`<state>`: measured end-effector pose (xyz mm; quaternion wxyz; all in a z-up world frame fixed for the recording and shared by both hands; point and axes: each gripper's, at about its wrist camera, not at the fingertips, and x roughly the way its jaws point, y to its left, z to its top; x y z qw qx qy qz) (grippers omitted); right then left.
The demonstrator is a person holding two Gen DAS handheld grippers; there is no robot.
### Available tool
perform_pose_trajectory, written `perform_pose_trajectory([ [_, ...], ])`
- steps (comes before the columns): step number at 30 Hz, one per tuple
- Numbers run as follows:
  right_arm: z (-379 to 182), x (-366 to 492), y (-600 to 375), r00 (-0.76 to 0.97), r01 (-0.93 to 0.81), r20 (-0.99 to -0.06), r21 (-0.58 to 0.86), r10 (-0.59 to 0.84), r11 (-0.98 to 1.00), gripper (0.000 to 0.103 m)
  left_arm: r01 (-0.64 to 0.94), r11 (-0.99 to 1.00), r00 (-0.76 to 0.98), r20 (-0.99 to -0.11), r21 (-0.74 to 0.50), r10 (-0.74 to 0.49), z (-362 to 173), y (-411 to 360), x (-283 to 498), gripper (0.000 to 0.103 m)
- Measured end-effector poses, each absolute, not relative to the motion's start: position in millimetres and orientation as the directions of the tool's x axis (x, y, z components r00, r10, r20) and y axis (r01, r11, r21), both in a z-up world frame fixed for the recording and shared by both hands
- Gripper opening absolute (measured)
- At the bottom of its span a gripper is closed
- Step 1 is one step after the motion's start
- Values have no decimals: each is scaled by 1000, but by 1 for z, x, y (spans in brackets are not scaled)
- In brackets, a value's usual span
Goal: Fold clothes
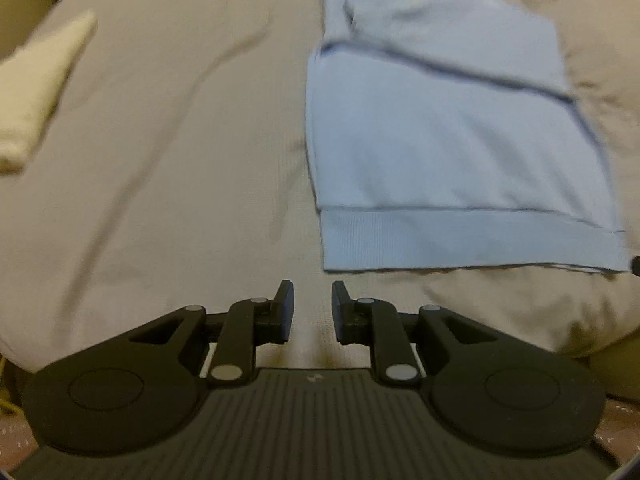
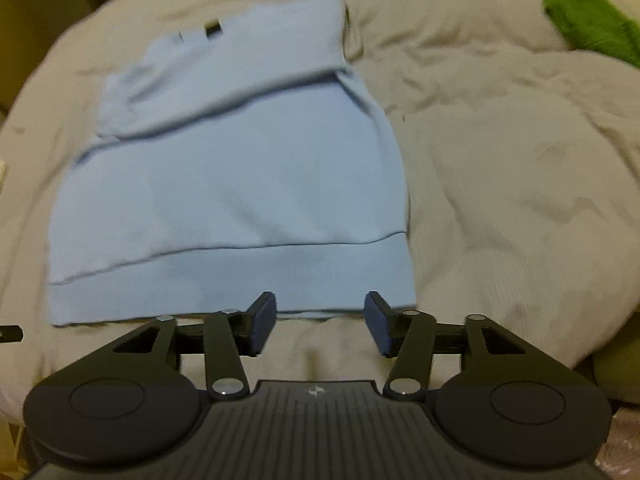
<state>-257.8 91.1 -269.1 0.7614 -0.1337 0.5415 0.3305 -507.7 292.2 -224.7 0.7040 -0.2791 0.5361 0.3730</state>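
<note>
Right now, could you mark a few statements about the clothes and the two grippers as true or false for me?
1. The light blue garment lies flat on the beige bedding. True.
2. The right gripper is clamped on the blue hem. False: nothing is between its open jaws.
3. A green cloth lies at the far right. True.
4. The left gripper holds the cream cloth. False: it holds nothing; the cloth lies far off.
</note>
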Motion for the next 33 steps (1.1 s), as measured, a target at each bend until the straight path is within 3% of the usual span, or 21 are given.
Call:
perform_pose_trajectory([
  [3, -229, -284, 87, 245, -642, -882, 163, 402, 749, 71, -800, 600, 204, -939, 3, 277, -182, 282, -512, 21],
  [5, -204, -299, 84, 270, -642, -864, 168, 426, 748, 85, -784, 621, 226, -922, 20, 315, -154, 274, -511, 30],
  [7, -184, -311, 79, 287, -643, -850, 171, 442, 747, 89, -771, 636, 247, -905, 34, 347, -135, 267, -508, 30],
  [11, -155, -326, 70, 306, -632, -839, 175, 450, 755, 89, -760, 650, 298, -881, 14, 367, -108, 253, -510, 36],
  [18, -143, -339, 51, 321, -584, -837, 194, 443, 789, 89, -746, 665, 314, -875, 12, 368, -92, 233, -521, 36],
  [33, -137, -360, 37, 334, -565, -833, 198, 442, 801, 89, -733, 680, 331, -865, 17, 377, -92, 222, -532, 42],
])
